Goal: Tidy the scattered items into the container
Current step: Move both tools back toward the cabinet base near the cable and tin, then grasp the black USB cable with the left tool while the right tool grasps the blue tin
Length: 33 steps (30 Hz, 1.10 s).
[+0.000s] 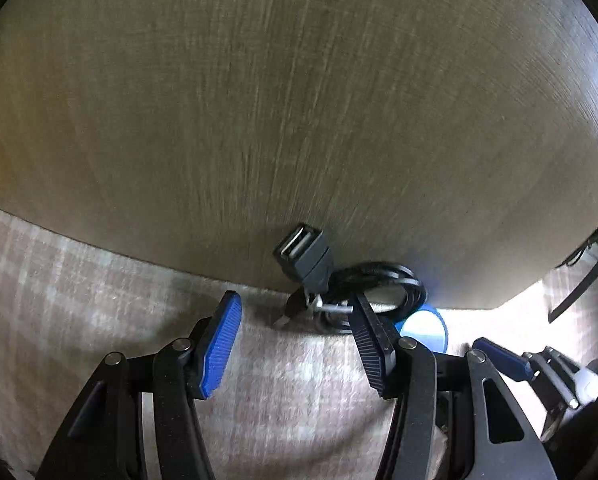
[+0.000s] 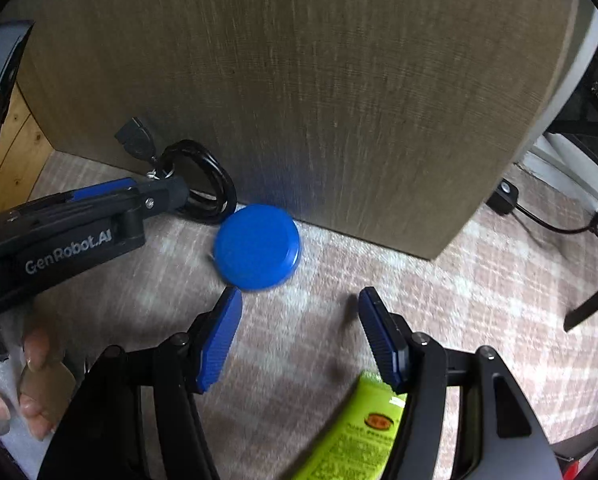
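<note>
Cable [image 1: 363,292] in the left wrist view lies coiled on the carpet [image 1: 99,300], touching the foot of a brown panel [image 1: 299,100]. The left gripper [image 1: 295,320] is spread, nothing between its pads; its right finger stands in front of the coil, though contact cannot be told. A blue lid [image 1: 425,326] shows just beyond the coil.

Right wrist view: the lid [image 2: 257,246] rests flat on the carpet just beside the cable [image 2: 203,184], close to the panel. The right gripper [image 2: 299,308] is spread and empty, its tips just short of the lid. A yellow-green tube [image 2: 363,432] lies low in the frame, under its right finger. The left gripper [image 2: 167,196] reaches to the coil.

No container appears in either view. Judgement: all three items remain on the floor; nothing is yet picked up, so collection is only beginning.
</note>
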Each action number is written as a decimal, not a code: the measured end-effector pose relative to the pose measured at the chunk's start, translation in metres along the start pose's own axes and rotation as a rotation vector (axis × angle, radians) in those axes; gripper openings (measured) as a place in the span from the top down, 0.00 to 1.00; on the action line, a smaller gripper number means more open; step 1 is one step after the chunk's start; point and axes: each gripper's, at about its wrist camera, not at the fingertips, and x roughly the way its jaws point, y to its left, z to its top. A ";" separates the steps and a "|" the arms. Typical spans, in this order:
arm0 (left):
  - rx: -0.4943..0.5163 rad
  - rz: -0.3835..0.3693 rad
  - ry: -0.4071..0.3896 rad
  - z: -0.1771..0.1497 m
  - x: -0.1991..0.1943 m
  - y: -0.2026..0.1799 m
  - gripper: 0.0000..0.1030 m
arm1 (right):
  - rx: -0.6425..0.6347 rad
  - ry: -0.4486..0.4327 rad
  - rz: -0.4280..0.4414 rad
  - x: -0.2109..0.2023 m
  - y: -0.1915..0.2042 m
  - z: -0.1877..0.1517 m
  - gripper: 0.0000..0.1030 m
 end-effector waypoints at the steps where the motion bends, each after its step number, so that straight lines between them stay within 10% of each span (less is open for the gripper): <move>1: -0.002 0.000 -0.005 0.000 0.001 -0.001 0.51 | -0.004 -0.005 -0.001 0.001 0.002 0.001 0.42; 8: -0.004 -0.049 -0.023 -0.013 0.002 -0.003 0.72 | -0.037 -0.030 -0.014 0.007 0.018 0.004 0.37; 33: -0.047 -0.012 0.012 -0.073 -0.029 0.029 0.78 | 0.029 -0.029 -0.018 -0.004 0.018 -0.015 0.53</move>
